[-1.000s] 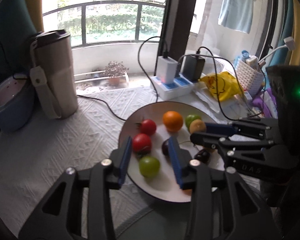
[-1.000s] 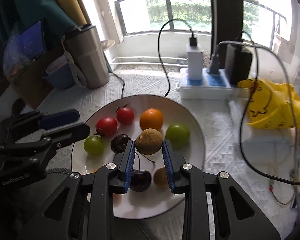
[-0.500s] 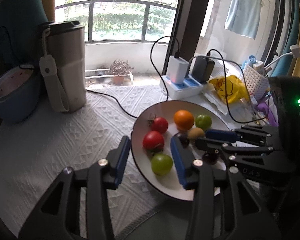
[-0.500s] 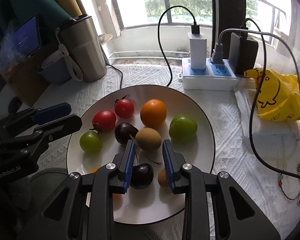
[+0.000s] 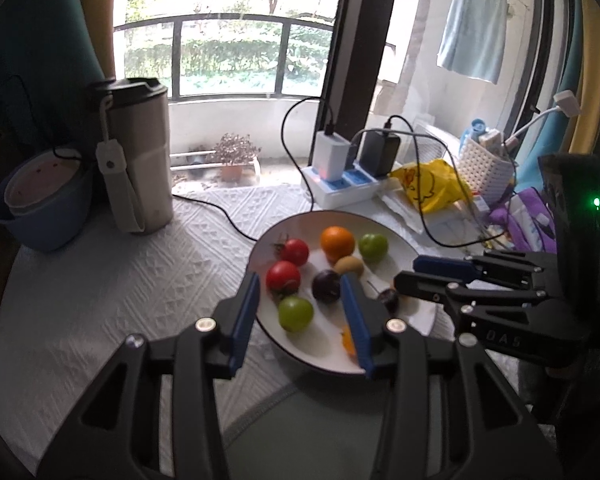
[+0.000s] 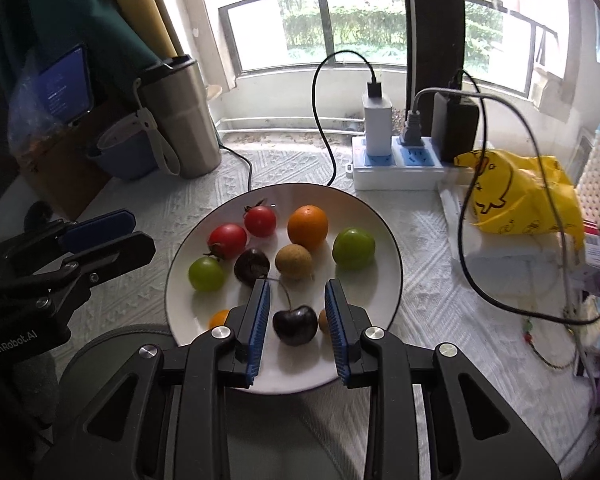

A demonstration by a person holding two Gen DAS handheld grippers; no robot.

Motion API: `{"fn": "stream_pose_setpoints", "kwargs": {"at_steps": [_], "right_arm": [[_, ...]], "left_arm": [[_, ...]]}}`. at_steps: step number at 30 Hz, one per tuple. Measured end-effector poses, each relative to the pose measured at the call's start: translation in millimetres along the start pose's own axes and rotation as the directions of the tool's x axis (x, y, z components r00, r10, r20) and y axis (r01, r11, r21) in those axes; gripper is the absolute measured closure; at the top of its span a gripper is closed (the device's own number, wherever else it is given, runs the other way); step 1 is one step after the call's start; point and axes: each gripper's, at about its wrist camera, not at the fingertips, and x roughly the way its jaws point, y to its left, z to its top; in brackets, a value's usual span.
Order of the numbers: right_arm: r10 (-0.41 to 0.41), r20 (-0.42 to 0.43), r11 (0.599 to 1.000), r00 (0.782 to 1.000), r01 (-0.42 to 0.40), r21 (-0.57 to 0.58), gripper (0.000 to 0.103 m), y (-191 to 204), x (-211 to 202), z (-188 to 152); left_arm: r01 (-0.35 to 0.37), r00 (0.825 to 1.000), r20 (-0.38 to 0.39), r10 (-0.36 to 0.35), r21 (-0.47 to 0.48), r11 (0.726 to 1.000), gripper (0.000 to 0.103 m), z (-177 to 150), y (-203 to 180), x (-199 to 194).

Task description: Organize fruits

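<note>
A white plate [image 6: 384,240] [image 5: 400,240] holds several fruits: two red tomatoes [image 6: 227,240], an orange [image 6: 308,227], two green fruits [image 6: 353,248], a brown longan [image 6: 294,261], a dark plum [image 6: 252,266] and a dark cherry [image 6: 295,325]. My right gripper [image 6: 297,296] is open, its jaws either side of the cherry without touching it. My left gripper [image 5: 302,294] is open above the plate's left rim, around a green fruit [image 5: 296,313]. Each gripper shows in the other's view, the left gripper [image 6: 100,236] and the right gripper [image 5: 428,272].
A steel tumbler [image 6: 180,120] and a blue bowl [image 5: 40,208] stand at the back left. A power strip with chargers and cables [image 6: 396,160], a yellow bag [image 6: 516,196] and a white basket [image 5: 484,160] crowd the back right. A grey round mat [image 6: 112,344] lies near me.
Both grippers have drawn back from the plate. The right gripper, earlier around the longan, now frames the cherry. The left gripper has shifted left toward the plate's rim.
</note>
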Motion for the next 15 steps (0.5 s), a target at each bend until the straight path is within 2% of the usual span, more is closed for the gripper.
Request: {"fn": "stream_pose_setpoints", "kwargs": {"at_steps": [15], "right_arm": [[-0.032,0.064,0.999,0.997,0.032,0.001,0.073,22,-57,-27]], "left_arm": [[0.023,0.999,0.034,-0.023,0.001,1.0,0.059,-19,-15,-49]]}}
